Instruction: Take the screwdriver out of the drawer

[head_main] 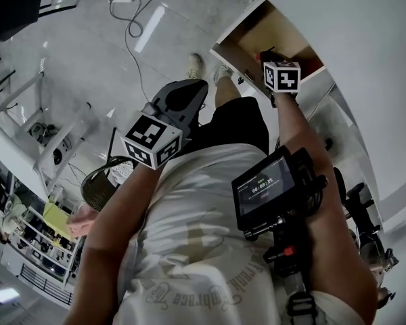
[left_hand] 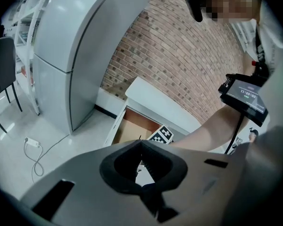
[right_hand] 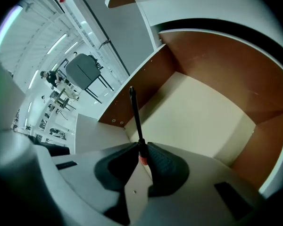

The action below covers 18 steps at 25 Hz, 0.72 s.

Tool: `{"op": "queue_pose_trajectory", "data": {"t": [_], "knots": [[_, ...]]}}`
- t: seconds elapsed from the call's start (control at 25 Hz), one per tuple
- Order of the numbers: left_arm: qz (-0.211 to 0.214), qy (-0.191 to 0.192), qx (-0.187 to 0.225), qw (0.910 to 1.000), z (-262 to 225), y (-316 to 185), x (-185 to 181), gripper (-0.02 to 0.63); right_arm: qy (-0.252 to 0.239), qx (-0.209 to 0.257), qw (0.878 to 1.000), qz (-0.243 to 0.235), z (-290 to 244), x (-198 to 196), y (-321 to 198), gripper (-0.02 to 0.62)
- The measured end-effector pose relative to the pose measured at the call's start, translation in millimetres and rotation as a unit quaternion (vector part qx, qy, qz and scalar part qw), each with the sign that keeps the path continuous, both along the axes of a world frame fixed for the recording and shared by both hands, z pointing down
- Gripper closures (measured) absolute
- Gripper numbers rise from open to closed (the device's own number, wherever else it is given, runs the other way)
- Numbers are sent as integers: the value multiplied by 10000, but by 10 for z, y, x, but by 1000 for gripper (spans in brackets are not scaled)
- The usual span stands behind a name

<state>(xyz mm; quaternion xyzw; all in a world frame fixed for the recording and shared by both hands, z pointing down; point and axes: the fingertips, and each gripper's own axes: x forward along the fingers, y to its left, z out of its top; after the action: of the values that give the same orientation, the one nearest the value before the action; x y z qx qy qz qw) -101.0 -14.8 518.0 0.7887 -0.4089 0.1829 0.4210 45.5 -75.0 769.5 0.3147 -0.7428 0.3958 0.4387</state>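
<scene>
**Screwdriver gripped over the open drawer**

The screwdriver (right_hand: 136,117) is pinched between the right gripper's (right_hand: 141,147) fingertips, which are closed where its dark shaft meets a red handle. The shaft juts straight out past them. Beyond the tips lies the open drawer (right_hand: 217,74), brown-walled and pale-floored. The left gripper (left_hand: 141,142) hovers apart, its fingertips touching with nothing between them, the drawer farther off beyond them.

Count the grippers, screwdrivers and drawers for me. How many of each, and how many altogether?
Grey two-finger grippers: 2, the left gripper and the right gripper
Black-shafted, red-handled screwdriver, held by the right gripper: 1
Open brown wooden drawer: 1
Total: 4
</scene>
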Motion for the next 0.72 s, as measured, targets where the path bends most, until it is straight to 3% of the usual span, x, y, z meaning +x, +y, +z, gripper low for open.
{"op": "queue_pose_trajectory", "data": {"t": [0.36, 0.72], "knots": [[521, -66, 69, 9986, 447, -430, 3, 584, 12, 294, 9993, 222, 333, 115, -380, 526], [938, -33, 386, 9948, 202, -364, -75, 584, 2, 657, 9957, 649, -130, 161, -170, 526]]}}
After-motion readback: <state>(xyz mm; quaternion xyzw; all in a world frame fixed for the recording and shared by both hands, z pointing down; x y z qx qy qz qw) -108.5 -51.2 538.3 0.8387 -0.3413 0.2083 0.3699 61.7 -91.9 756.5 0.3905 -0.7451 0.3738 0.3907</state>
